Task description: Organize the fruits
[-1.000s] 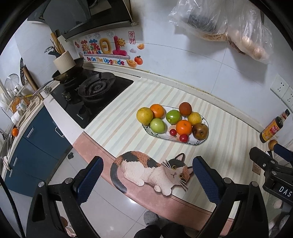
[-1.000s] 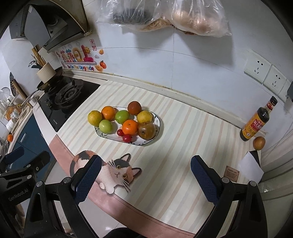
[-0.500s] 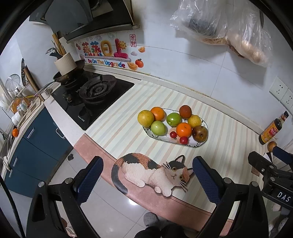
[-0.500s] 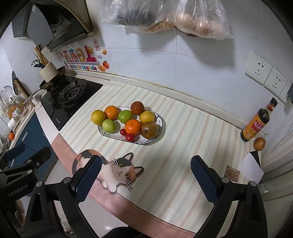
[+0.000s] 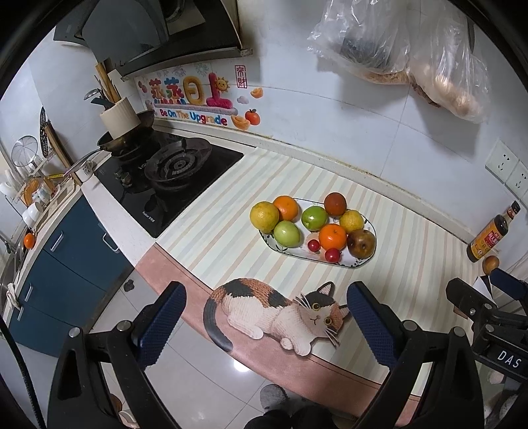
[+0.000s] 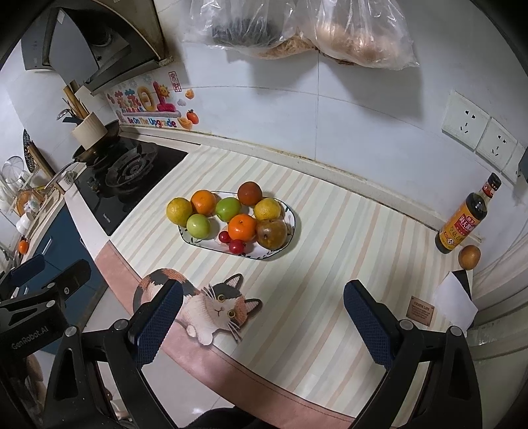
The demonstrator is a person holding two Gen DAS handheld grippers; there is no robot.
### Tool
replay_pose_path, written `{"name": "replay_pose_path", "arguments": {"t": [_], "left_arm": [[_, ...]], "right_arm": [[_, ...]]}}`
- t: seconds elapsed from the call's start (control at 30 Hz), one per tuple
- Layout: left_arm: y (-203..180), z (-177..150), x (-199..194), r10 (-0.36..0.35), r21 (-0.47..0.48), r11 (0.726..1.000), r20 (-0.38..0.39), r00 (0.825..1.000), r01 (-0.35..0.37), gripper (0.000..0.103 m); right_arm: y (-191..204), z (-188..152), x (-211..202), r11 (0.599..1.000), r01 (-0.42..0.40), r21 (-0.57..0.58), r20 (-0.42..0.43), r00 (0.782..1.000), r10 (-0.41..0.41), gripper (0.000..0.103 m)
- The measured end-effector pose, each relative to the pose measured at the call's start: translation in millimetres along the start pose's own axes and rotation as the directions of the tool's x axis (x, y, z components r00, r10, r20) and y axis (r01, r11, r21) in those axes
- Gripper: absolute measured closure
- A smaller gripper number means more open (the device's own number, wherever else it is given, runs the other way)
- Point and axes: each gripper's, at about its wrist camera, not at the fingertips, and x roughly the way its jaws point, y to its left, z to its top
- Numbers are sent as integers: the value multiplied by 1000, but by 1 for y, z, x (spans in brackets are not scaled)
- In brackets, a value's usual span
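An oval patterned plate [image 5: 354,264] [image 6: 280,252] on the striped counter holds several fruits: oranges, green apples, yellow citrus, a brown pear [image 5: 362,243] [image 6: 271,233] and small red fruits. A yellowish orange [image 5: 264,216] [image 6: 179,210] sits at the plate's left end. A lone brown fruit [image 6: 469,257] [image 5: 490,263] lies at the far right beside a sauce bottle. My left gripper [image 5: 264,325] hangs open and empty over the counter's front edge, well short of the plate. My right gripper [image 6: 262,321] is likewise open and empty, above the cat mat.
A cat-shaped mat [image 5: 277,312] [image 6: 201,305] lies at the counter's front edge. A gas hob [image 5: 171,178] with a pan stands to the left. A sauce bottle [image 6: 465,216], a white card [image 6: 455,302] and wall sockets [image 6: 478,132] are at the right. Plastic bags [image 6: 313,29] hang on the wall.
Both grippers have drifted slightly, so the plate and mat sit a little lower and further right in both views. Both stay open, and no fruit has moved.
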Motion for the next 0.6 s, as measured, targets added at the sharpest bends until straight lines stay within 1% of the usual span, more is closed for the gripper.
{"name": "replay_pose_path", "arguments": {"t": [0.6], "left_arm": [[3, 4, -6, -4, -7, 1000, 19, 1000, 4, 3]], "right_arm": [[4, 3, -4, 1000, -4, -7, 11, 1000, 4, 3]]}}
